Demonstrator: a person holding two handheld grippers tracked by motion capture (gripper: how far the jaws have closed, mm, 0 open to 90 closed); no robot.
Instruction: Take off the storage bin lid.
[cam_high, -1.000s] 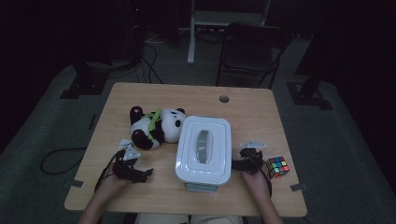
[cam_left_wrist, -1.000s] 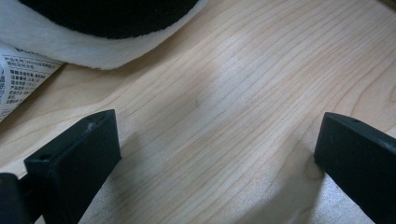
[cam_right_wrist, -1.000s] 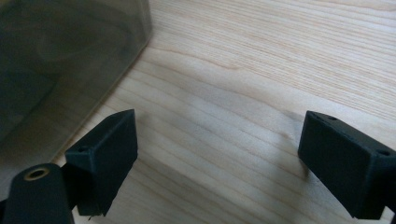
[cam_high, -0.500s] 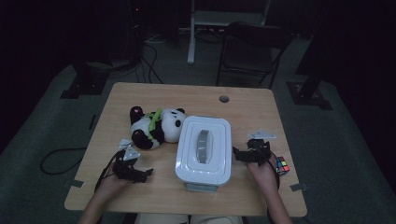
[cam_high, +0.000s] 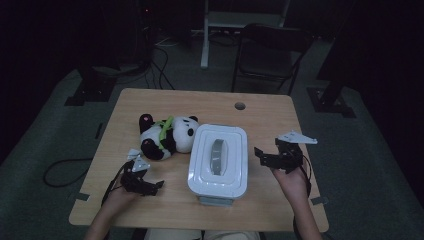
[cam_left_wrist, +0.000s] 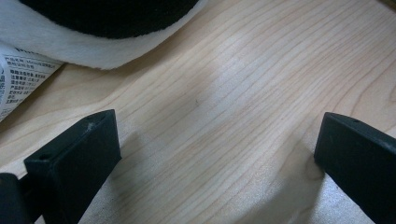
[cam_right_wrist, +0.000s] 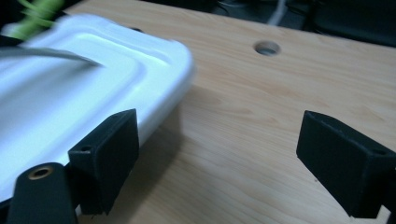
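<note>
High view has the white lidded box (cam_high: 218, 159) sitting dead centre on the table (cam_high: 260, 115), long axis running away from the person, grey handle along the same line on the lid. The right tongs (cam_high: 270, 159) hover just off the box's right long side, spread wide and gripping nothing, pointing left at it. The left tongs (cam_high: 146, 186) sit low near the front left, also spread and empty, close to the stuffed panda (cam_high: 165, 136) that lies against the box's left side.

Right gripper view backs this up: the box's rounded corner (cam_right_wrist: 154, 70) is right by one jaw, bare wood between the two jaws, so nothing's pinched. It's a bit blurry though. Left gripper view is mostly table grain between the open jaws, with the panda's fuzzy edge (cam_left_wrist: 93, 51) and its printed tag (cam_left_wrist: 18, 79) up top.

My guess is the right hand is nearer and goes for the box. It lies to that hand's left, so the approach is sideways across the short axis.
</note>
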